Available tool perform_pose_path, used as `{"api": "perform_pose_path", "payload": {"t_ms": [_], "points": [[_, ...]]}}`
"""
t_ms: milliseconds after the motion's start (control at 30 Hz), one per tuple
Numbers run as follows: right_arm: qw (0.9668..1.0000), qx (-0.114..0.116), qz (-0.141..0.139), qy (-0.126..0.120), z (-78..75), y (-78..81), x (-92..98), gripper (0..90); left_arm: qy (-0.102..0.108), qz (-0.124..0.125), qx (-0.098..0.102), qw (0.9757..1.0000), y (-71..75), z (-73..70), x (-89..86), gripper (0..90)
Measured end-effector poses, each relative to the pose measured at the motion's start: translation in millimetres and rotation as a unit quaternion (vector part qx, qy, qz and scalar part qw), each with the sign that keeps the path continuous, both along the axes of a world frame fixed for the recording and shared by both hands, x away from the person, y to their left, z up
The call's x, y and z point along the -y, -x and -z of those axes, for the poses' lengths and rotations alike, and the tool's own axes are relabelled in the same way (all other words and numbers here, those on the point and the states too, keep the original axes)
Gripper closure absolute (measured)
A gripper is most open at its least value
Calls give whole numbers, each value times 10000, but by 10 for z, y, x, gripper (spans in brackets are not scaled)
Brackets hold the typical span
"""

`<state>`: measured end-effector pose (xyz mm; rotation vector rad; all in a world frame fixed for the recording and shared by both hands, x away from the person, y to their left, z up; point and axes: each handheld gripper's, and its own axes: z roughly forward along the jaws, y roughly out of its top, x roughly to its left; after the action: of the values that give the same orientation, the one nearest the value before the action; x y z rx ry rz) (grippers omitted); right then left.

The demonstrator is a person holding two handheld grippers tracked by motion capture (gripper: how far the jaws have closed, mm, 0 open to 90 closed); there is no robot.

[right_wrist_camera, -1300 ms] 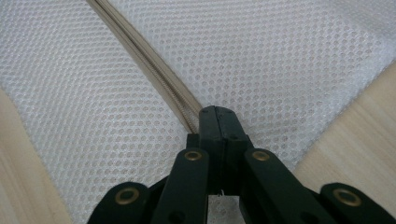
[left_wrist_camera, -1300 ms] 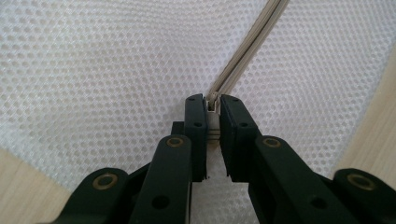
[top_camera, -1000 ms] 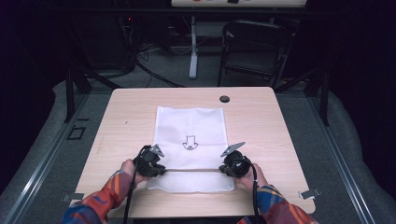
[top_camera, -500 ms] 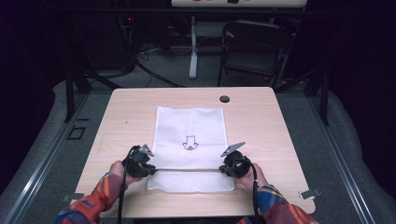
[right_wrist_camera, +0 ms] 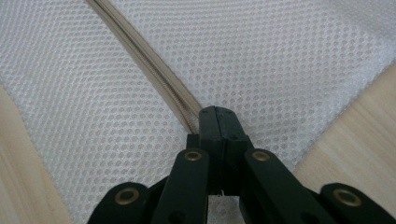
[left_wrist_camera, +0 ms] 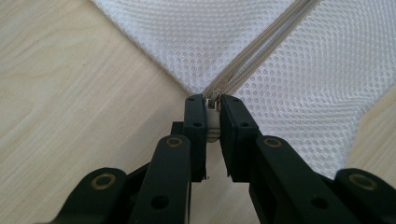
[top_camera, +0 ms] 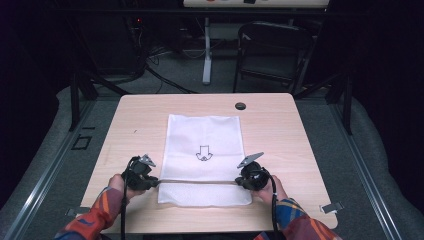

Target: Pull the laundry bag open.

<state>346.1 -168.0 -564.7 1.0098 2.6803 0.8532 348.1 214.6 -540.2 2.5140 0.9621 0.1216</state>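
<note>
A white mesh bag (top_camera: pixel 205 137) with a small arrow print lies flat in the middle of the wooden table (top_camera: pixel 300 140). A beige zipper (top_camera: pixel 200 181) runs across the bag near its front end. My left gripper (top_camera: pixel 155 181) is at the bag's left edge. In the left gripper view, that gripper (left_wrist_camera: pixel 212 109) is shut on the white zipper pull (left_wrist_camera: pixel 213 119), where the zipper (left_wrist_camera: pixel 261 46) ends. My right gripper (top_camera: pixel 239 181) is at the bag's right edge. In the right gripper view, this gripper (right_wrist_camera: pixel 217 114) pinches the mesh at the end of the zipper (right_wrist_camera: pixel 140 46).
A black round grommet (top_camera: pixel 240 106) sits near the table's far edge. Beyond the table stand a folding chair (top_camera: pixel 272 50) and a white post (top_camera: pixel 206 50) among floor cables. A metal clip (top_camera: pixel 332 207) sits at the front right corner.
My left gripper has slid to the left along the zipper with the pull, reaching the bag's left edge. The right gripper and the bag have stayed put.
</note>
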Motion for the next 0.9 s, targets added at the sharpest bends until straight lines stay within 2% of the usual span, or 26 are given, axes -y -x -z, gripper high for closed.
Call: {"api": "perform_pose_path", "payload": {"t_ms": [67, 133, 200, 233, 267, 300, 400, 467, 500, 600, 733, 900], "points": [[9999, 94, -119, 46, -3, 13, -1, 865, 122, -48, -17, 9999, -13, -18, 0, 684], [9999, 72, -99, -120, -34, 15, 5, 723, 130, -108, 58, 9998, -10, -46, -4, 541], [9998, 209, -16, 7, -93, 8, 20, 565, 175, -183, 157, 9996, -4, -74, -19, 413], [9999, 142, 43, 37, -127, -7, 38, 470, 210, -237, 228, 9992, -4, -87, -31, 365], [9998, 167, 120, 62, -157, -17, 68, 411, 228, -271, 276, 9990, -4, -103, -48, 302], [9995, 243, 206, 65, -186, -12, 98, 313, 268, -326, 315, 9986, -6, -119, -68, 251], [9988, 252, 414, 120, -262, -6, 208, 152, 290, -493, 430, 9974, -11, -159, -134, 159], [9984, 265, 494, 68, -290, 5, 288, 101, 306, -596, 465, 9967, -15, -174, -179, 149], [9982, 207, 541, 161, -311, 11, 336, 62, 305, -630, 485, 9964, -17, -176, -193, 141], [9975, 176, 676, 140, -337, 21, 451, 19, 309, -798, 516, 9950, -24, -179, -247, 105], [9957, 147, 904, 108, -335, 25, 601, 0, 215, -959, 449, 9941, -59, -143, -292, 51], [9939, 66, 1074, 244, -272, 33, 781, 0, 120, -1097, 362, 9932, -101, -91, -326, 4]]}}
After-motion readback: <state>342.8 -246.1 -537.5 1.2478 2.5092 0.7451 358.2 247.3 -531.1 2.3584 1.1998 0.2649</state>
